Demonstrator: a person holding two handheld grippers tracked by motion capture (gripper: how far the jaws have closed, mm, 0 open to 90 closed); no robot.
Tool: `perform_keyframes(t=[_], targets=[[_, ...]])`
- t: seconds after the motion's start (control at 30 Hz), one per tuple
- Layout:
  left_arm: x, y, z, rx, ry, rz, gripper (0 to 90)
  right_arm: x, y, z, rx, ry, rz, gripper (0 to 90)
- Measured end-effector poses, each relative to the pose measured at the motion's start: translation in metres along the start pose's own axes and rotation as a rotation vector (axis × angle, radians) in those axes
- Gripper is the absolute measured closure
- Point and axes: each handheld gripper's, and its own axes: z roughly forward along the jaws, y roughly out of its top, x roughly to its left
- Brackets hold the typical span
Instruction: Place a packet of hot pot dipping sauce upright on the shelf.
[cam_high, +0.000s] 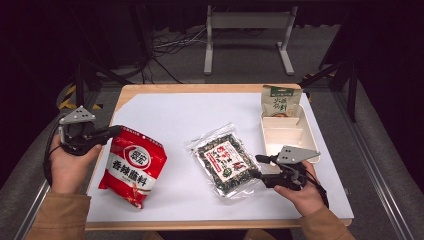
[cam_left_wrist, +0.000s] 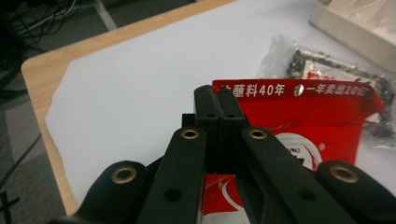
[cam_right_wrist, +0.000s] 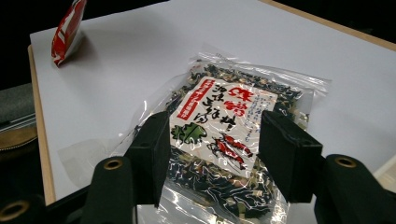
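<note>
From the high view, the left gripper (cam_high: 112, 132) was at the left edge of the bench (cam_high: 150, 92), its jaws clenched on the top corner of the red bag (cam_high: 134, 165). The bag hung tilted from that corner with its bottom end near the bench's near edge, a hold that seemed meant to lift it by the seal rather than crush the contents. The right gripper (cam_high: 259, 166) sat low at the near right, its jaws spread on either side of the near right end of the clear packet (cam_high: 224, 161), which lay flat in the middle of the bench. To its right stood a cream tray (cam_high: 307, 131) with dividers, a green pouch (cam_high: 280, 101) propped in its far end; the tray looked like the likely place for the packets.

In the left gripper view, the left gripper (cam_left_wrist: 219, 109) pinched the bag's (cam_left_wrist: 308, 116) sealed strip at its left end, jaws pressed together on the film.

In the right gripper view, the right gripper (cam_right_wrist: 212, 151) had its jaws released and straddling the packet (cam_right_wrist: 224, 116), which rested on the white sheet; neither pad appeared to press it yet. The bag (cam_right_wrist: 67, 30) hung at the far left.
</note>
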Motion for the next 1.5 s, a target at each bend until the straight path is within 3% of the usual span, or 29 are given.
perform_keyframes(t=[0.33, 0.43, 0.7, 0.8, 0.97, 1.2, 1.5], targets=[[-0.023, 0.005, -0.025, -0.087, -0.052, 0.046, 90.0, 0.000, 0.001, -0.002, -0.021, -0.008, 0.013, 44.6], [-0.031, 0.007, -0.030, -0.107, -0.030, 0.078, 90.0, 0.001, 0.002, -0.002, -0.026, -0.006, 0.012, 44.6], [-0.048, 0.011, -0.035, -0.170, -0.059, 0.107, 90.0, 0.000, 0.009, -0.006, -0.054, -0.011, -0.004, 44.6], [-0.060, 0.013, -0.038, -0.216, -0.032, 0.139, 90.0, 0.002, 0.012, -0.004, -0.055, -0.006, -0.015, 44.6], [-0.065, 0.014, -0.036, -0.248, -0.023, 0.144, 90.0, 0.005, 0.017, 0.000, -0.042, 0.004, -0.038, 44.3], [-0.072, 0.015, -0.023, -0.315, -0.084, 0.129, 90.0, 0.015, 0.031, 0.012, -0.047, 0.046, -0.066, 43.8], [-0.105, 0.021, -0.017, -0.330, -0.174, 0.199, 90.0, 0.031, 0.047, 0.040, -0.053, 0.117, -0.093, 42.0]])
